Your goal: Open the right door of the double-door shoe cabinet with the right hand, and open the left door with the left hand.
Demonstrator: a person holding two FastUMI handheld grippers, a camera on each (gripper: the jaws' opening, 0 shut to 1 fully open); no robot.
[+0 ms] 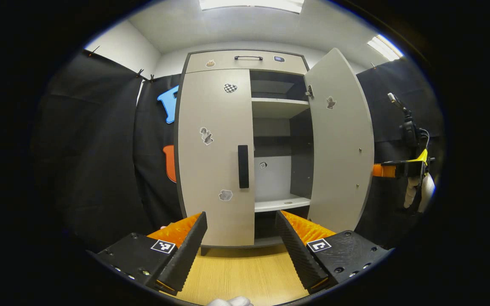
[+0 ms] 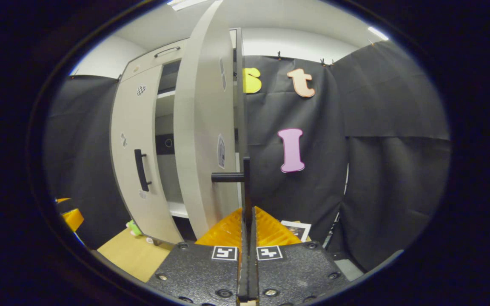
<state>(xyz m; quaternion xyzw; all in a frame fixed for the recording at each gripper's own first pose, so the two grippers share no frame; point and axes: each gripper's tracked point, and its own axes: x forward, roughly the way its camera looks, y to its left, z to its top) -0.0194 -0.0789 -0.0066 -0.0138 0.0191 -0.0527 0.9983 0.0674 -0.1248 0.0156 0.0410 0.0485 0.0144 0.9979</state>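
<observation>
Right gripper (image 2: 247,221), seen in the right gripper view, has its two fingers pressed together around the dark handle (image 2: 245,187) of the right door (image 2: 202,127); whether both pads press on the bar cannot be told for certain, though the jaws look closed with almost no gap. Right door stands swung out, edge-on to this camera. In the left gripper view the same door (image 1: 340,140) hangs open, exposing white shelves (image 1: 280,107) inside the shoe cabinet (image 1: 245,61). Left door (image 1: 215,157) remains closed, its black handle (image 1: 243,166) near the inner edge. Left gripper (image 1: 240,238) is spread wide, fingers apart and empty, aimed at the cabinet's lower front, short of the left door. Cabinet stands on a wooden floor (image 1: 245,276).
</observation>
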